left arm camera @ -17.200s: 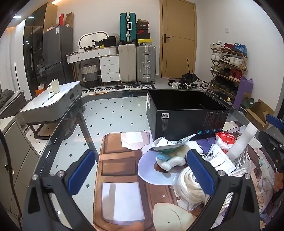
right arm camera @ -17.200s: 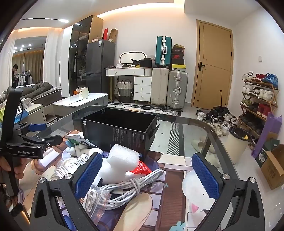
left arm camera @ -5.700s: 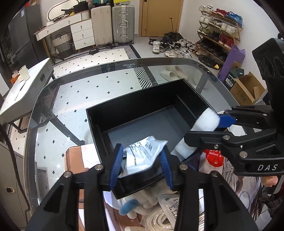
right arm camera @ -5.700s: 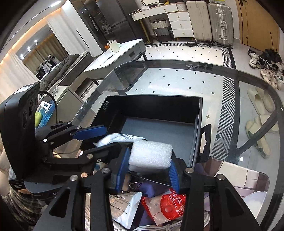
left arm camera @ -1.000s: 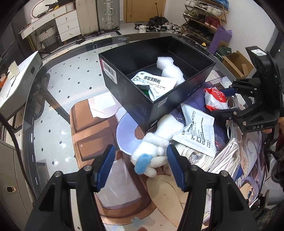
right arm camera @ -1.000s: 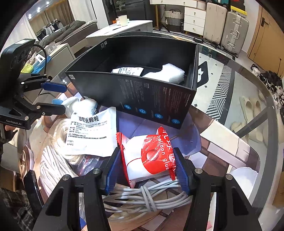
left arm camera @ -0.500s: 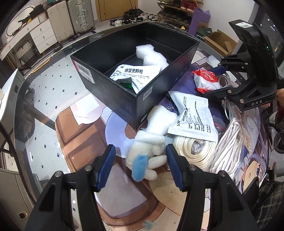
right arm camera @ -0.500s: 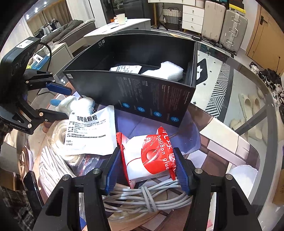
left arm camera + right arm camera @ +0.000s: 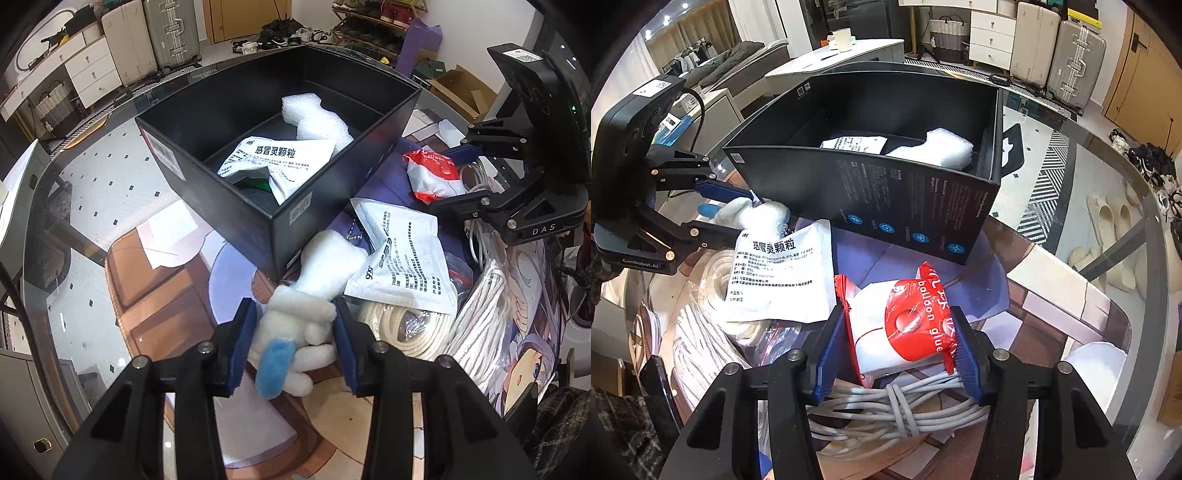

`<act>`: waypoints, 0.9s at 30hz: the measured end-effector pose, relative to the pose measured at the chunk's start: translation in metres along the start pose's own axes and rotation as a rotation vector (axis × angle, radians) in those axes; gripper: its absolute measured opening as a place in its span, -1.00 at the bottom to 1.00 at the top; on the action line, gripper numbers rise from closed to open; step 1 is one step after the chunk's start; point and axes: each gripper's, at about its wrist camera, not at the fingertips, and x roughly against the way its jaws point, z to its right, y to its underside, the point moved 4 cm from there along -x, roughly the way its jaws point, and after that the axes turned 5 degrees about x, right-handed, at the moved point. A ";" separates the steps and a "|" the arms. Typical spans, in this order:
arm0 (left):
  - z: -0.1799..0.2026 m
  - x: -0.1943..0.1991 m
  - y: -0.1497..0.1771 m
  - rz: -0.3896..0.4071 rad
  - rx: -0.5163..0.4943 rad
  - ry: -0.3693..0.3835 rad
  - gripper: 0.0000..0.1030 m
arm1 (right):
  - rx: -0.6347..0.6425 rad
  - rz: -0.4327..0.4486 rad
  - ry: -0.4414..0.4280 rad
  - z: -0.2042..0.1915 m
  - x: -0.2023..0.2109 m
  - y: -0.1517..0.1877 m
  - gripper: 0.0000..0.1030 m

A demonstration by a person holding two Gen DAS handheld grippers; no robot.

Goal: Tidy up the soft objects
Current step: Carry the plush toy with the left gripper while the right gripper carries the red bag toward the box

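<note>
Left gripper (image 9: 293, 341) is pinching the white plush toy with blue ear (image 9: 295, 332) beside the black cardboard box (image 9: 258, 218); right gripper (image 9: 899, 349) is squeezing the red-white balloon-glue packet (image 9: 905, 325). Risk: slick packet slipping, or snagging the grey cable bundle (image 9: 894, 410) underneath.

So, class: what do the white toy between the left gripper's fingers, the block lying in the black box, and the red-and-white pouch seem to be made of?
White toy: plush fabric, matte and fuzzy, with a blue tuft.
Block in the black box: probably polyethylene packing foam, white with a pebbly, bubbled surface.
Red-and-white pouch: thin glossy plastic film, crinkled, with glints on the red print.
</note>
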 end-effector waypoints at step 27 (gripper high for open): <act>-0.006 0.057 0.020 0.130 0.132 -0.014 -0.29 | -0.031 0.120 0.019 -0.007 0.055 -0.012 0.06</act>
